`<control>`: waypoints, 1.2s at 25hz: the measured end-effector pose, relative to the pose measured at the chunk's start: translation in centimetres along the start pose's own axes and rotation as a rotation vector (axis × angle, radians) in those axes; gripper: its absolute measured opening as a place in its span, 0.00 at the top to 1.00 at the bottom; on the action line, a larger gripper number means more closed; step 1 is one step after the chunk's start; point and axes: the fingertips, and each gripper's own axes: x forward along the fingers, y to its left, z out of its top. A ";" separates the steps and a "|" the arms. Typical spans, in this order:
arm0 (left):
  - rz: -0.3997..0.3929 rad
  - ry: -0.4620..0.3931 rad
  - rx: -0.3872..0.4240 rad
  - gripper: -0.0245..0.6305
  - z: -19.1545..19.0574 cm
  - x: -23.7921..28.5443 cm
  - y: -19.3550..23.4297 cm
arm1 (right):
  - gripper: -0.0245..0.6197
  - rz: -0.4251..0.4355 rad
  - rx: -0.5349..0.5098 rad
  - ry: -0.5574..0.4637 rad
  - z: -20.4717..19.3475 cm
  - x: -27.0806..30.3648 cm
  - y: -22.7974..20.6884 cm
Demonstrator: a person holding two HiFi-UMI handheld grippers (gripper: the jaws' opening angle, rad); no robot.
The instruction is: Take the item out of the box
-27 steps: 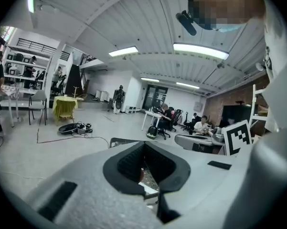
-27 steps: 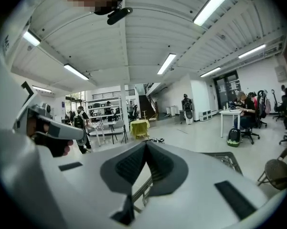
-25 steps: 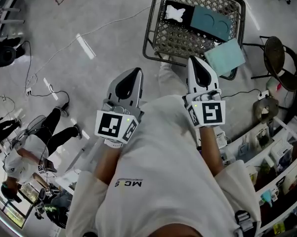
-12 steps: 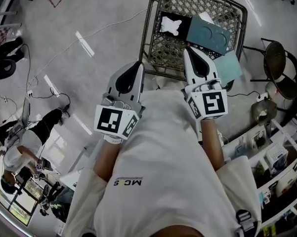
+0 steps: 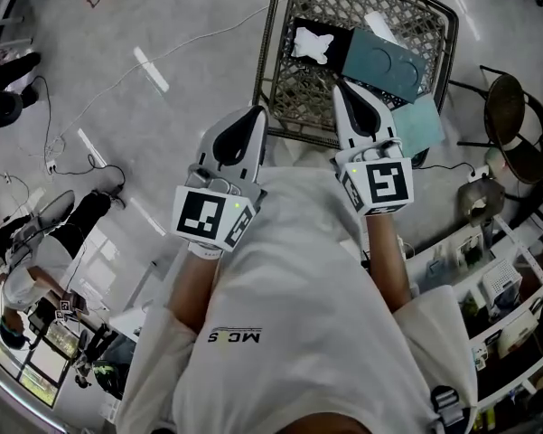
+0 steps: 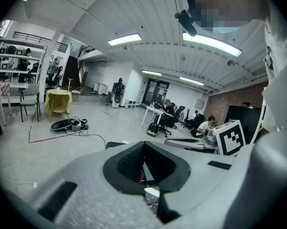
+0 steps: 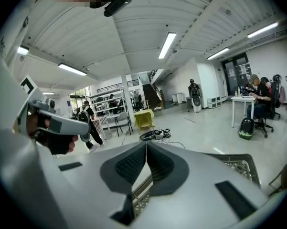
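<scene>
The left gripper (image 6: 143,146) has its black pads (image 6: 126,163) drawn together at the tips, with nothing between them; the right gripper (image 7: 146,146) is the same, its pads (image 7: 129,165) meeting in a fine line and clamped on nothing, with the wire basket (image 7: 239,168) showing beyond them. Seen from the head, both grippers point forward from the person's chest, side by side and apart; the right one's tip hangs over the basket's near edge, just short of a teal box (image 5: 384,57) lying inside; the left one's tip is over the floor (image 5: 163,25), just beside the basket's near left corner. A black box (image 5: 337,36) lies in the basket against the teal box's left side, with a white shape (image 5: 309,43) on its top (printed or lying loose, I cannot tell); a scrap of white sticks up at the teal box's far edge. A flat teal piece (image 5: 417,123) lies across the basket's near right corner. Each gripper's cube carries a black-and-white square marker; the print on the white shirt (image 5: 280,269) begins "MC", the rest too small to read.
</scene>
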 end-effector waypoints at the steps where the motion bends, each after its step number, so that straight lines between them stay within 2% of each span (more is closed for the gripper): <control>1: 0.002 0.005 -0.002 0.93 -0.1 0.3 0.3 | 0.94 0.002 -0.008 0.005 -0.1 0.4 -0.1; 13: 0.063 0.058 -0.072 0.93 -3.1 4.7 4.4 | 0.93 0.037 -0.030 0.146 -5.6 7.0 -2.2; 19: 0.033 0.117 -0.087 0.93 -6.3 7.8 6.1 | 0.91 0.023 -0.039 0.291 -10.5 10.4 -3.0; 25: 0.009 0.161 -0.092 0.93 -8.7 10.0 6.8 | 0.87 0.004 0.000 0.393 -14.4 12.1 -4.2; 30: 0.002 0.204 -0.105 0.93 -11.2 11.3 7.8 | 0.82 -0.043 0.008 0.507 -17.9 14.0 -5.6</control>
